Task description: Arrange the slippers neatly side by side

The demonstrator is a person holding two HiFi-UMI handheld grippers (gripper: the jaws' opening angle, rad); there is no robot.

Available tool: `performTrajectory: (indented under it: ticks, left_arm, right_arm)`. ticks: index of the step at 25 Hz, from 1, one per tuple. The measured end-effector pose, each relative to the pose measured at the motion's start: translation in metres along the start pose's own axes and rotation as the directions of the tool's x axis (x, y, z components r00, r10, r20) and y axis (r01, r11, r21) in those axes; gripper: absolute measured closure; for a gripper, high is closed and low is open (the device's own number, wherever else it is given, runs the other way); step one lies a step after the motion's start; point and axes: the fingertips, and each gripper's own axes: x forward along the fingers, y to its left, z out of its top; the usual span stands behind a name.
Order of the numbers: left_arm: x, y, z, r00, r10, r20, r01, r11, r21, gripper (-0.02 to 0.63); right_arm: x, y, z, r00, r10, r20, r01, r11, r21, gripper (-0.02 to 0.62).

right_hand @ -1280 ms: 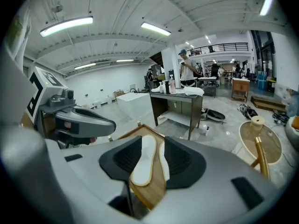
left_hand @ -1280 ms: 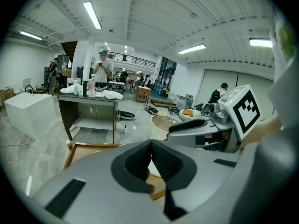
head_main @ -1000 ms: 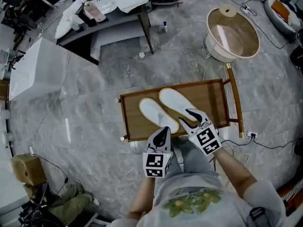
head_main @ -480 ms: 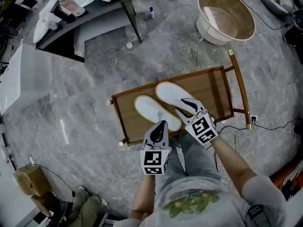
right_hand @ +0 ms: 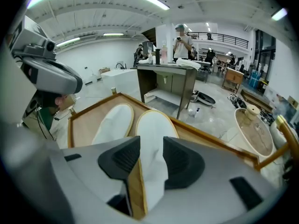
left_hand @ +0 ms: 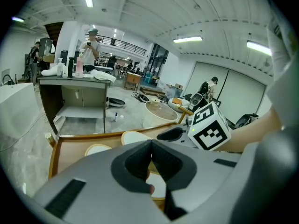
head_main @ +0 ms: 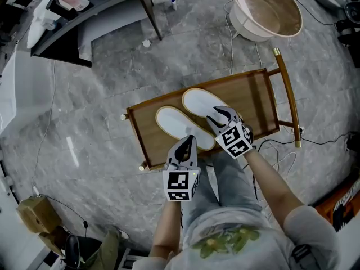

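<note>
Two white slippers lie close together on a low wooden tray, toes pointing away to the upper left. The left slipper lies a little nearer to me than the right slipper. My right gripper hangs over the right slipper's near end. Its jaws have just been opening and stand open, with the right slipper showing in the gap and the pads not pressing on it. My left gripper is at the tray's near edge by the left slipper's heel, shut on nothing.
A round wooden basin stands beyond the tray at the upper right. A dark table with clutter is at the upper left. Cables trail on the grey floor right of the tray. A white box sits far left.
Both grippers have come down and forward toward the tray. The right one now sits over the right slipper's near end with its jaws wider apart.
</note>
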Motion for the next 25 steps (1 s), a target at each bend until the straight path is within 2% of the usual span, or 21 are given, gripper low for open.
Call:
performTrajectory:
  ticks: [9,14,21,25]
  left_arm:
    - [0.009,-0.004,-0.010,0.999,-0.029,-0.035,0.029,1.000,-0.008,0.591]
    - [0.012,-0.003,-0.017,0.998,-0.037,-0.053,0.037,0.999,0.003,0.591]
    - [0.014,-0.003,-0.023,0.996,-0.043,-0.075,0.043,0.999,0.001,0.591]
    - [0.015,-0.006,-0.025,0.996,-0.049,-0.080,0.050,0.999,0.006,0.591]
  right_arm:
    - [0.021,-0.007,-0.016,0.999,-0.002,-0.049,0.003,1.000,0.020,0.453]
    - [0.027,-0.007,-0.020,0.998,-0.017,-0.061,0.020,0.999,0.047,0.559]
    - [0.019,-0.016,-0.016,0.997,-0.063,-0.053,0.072,0.981,0.178,0.566]
    - [0.014,-0.026,-0.019,0.993,-0.100,-0.055,0.112,0.943,0.314,0.566]
